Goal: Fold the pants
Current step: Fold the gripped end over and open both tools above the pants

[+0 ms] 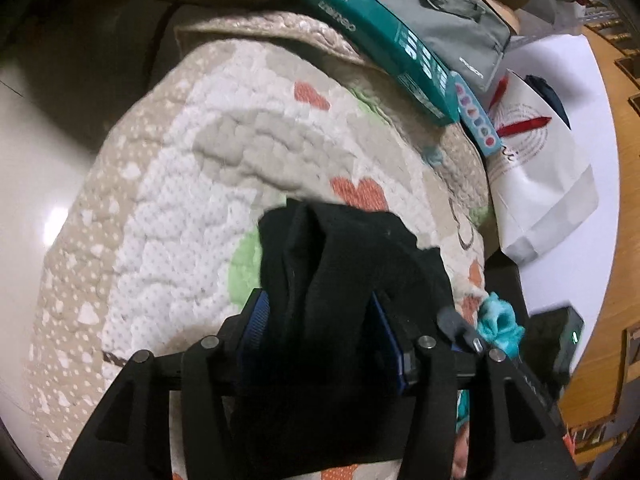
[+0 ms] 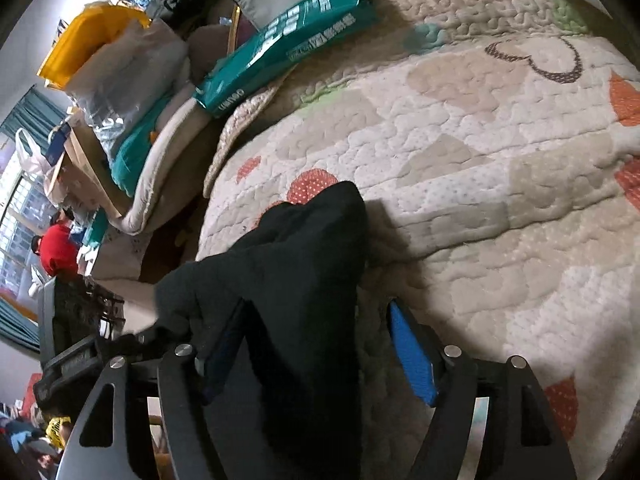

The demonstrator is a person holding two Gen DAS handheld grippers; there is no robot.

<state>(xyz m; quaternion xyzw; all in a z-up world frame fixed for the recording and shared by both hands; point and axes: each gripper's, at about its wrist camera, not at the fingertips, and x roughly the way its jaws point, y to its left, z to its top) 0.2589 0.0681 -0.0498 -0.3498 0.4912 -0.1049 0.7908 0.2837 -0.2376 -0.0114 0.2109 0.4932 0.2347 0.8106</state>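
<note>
Partly, bunched black pants hide the left gripper fingertips.

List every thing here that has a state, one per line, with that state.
left gripper: shut on black pants, cloth bunched between the fingers.
right gripper: jaws apart, cloth draped over the left finger; grip unclear.
black pants: bunched, lifted off the quilt.
quilt: spread flat.
teal box: closed, lying at the quilt's edge.
grey bag: lying flat.
</note>
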